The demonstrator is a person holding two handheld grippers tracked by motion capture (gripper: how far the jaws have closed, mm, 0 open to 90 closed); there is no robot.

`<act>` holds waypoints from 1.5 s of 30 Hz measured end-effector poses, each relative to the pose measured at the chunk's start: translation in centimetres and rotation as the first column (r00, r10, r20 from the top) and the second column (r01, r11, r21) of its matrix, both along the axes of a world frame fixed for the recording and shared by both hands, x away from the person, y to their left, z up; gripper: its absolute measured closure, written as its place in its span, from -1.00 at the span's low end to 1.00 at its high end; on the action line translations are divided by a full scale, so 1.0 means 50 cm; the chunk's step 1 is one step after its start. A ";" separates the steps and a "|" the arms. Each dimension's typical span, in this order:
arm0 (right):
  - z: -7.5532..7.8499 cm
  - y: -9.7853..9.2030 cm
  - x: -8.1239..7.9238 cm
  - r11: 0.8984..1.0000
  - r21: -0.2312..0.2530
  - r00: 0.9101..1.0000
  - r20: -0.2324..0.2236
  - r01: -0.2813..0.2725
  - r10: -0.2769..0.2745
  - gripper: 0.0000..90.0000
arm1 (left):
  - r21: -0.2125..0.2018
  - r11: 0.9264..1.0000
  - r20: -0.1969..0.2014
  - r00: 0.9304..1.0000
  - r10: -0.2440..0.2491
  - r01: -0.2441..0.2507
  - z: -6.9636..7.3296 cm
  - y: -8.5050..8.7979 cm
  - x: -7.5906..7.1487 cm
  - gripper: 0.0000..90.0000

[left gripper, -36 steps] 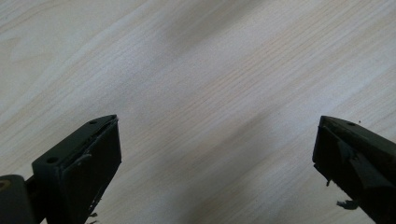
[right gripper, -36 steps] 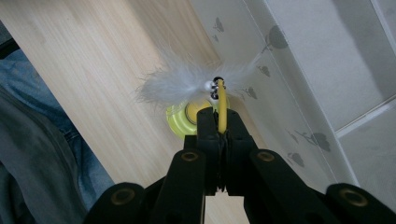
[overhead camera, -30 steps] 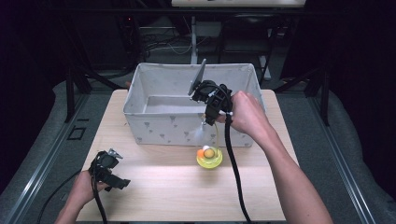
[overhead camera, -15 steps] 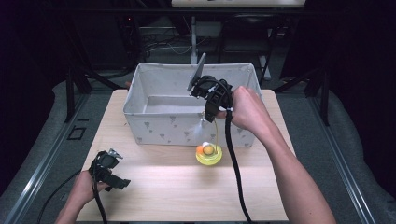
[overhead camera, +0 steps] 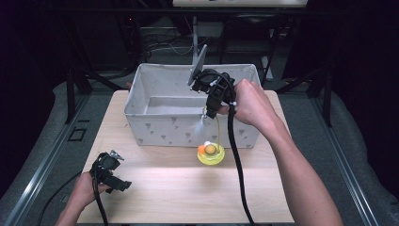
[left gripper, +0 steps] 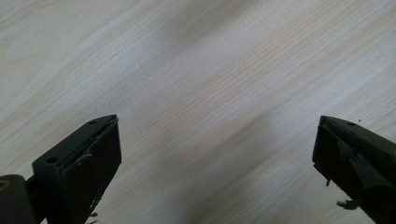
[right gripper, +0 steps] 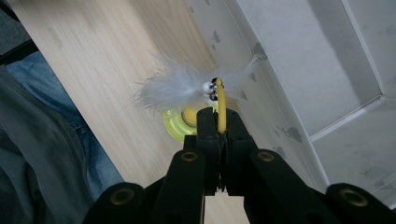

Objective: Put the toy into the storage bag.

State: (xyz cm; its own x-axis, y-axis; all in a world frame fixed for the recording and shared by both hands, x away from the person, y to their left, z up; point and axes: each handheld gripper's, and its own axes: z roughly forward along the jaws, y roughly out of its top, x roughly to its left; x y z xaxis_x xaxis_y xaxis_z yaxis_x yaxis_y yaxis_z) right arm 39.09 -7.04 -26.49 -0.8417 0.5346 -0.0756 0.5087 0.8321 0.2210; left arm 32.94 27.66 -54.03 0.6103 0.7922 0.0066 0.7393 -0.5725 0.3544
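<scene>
A cat toy has a round yellow base (overhead camera: pixel 210 154) with an orange ball, a thin yellow stem and a white feather tuft (overhead camera: pixel 197 126). My right gripper (overhead camera: pixel 210 114) points down in front of the white fabric box (overhead camera: pixel 141 89), shut on the yellow stem (right gripper: pixel 222 109). In the right gripper view the feather (right gripper: pixel 177 88) sticks out left of the jaw tips and the base (right gripper: pixel 176 125) hangs below them. My left gripper (overhead camera: pixel 116 181) rests at the table's front left corner. Its jaws stand wide apart (left gripper: pixel 217 154) over bare wood, nothing between them.
The white box with small grey prints (right gripper: pixel 289 70) stands open at the back of the wooden table (overhead camera: pixel 179 193); its inside looks bare. Dark stands and cables sit behind the table. A person's legs (right gripper: pixel 56 154) show beside the table edge.
The right gripper has risen a little with the stem in its jaws; the feather and the yellow base have moved up with it. The left gripper has kept still.
</scene>
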 end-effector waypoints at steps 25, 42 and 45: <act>0.055 0.002 -0.003 1.000 0.019 1.000 0.021 -0.006 0.006 0.95 | -0.002 1.000 -0.003 1.000 -0.004 0.004 0.000 0.000 0.000 -0.97; 0.091 0.004 0.003 1.000 0.001 1.000 0.021 -0.003 0.003 0.95 | -0.004 1.000 -0.005 1.000 -0.005 0.005 -0.001 0.000 0.001 -0.97; 0.098 0.004 0.004 1.000 -0.004 1.000 0.023 -0.003 0.003 0.95 | -0.004 1.000 -0.006 1.000 -0.006 0.006 -0.001 0.000 0.001 -0.97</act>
State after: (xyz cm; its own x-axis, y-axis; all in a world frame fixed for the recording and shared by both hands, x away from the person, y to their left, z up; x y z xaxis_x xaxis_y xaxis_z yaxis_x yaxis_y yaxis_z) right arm 39.27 -6.85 -21.58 -0.8413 0.5318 -0.0973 0.5011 0.8345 0.2291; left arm 32.98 27.68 -54.09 0.6152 0.7884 -0.0002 0.7380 -0.5758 0.3518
